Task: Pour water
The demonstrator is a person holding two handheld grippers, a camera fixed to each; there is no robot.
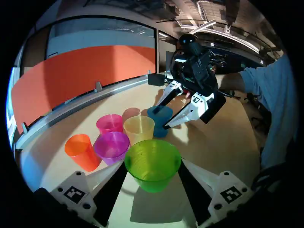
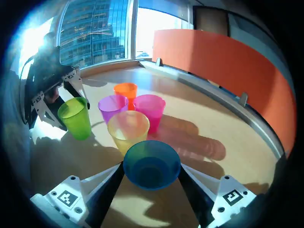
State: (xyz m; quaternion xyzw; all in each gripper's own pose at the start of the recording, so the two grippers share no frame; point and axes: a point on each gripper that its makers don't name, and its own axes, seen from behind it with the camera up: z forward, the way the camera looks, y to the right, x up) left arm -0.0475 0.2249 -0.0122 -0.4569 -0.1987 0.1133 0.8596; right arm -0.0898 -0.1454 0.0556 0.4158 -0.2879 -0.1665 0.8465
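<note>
A green cup (image 1: 152,171) sits between my left gripper's (image 1: 152,165) fingers, which press on both of its sides. In the right gripper view, a blue cup (image 2: 152,167) is held the same way by my right gripper (image 2: 152,164). The right gripper (image 1: 162,116) with the blue cup (image 1: 159,123) shows across the table in the left gripper view. The left gripper (image 2: 74,114) with the green cup (image 2: 76,123) shows at the left of the right gripper view. Both cups are upright, low over the wooden table (image 2: 212,129). I cannot tell whether either holds water.
Between the two held cups stand a yellow cup (image 2: 128,131), a purple cup (image 2: 113,106), a pink cup (image 2: 150,108) and an orange cup (image 2: 125,91), close together. An orange panel (image 2: 235,64) and a metal rail (image 2: 212,91) run along the table's edge. A person's sleeve (image 1: 273,87) is at the right.
</note>
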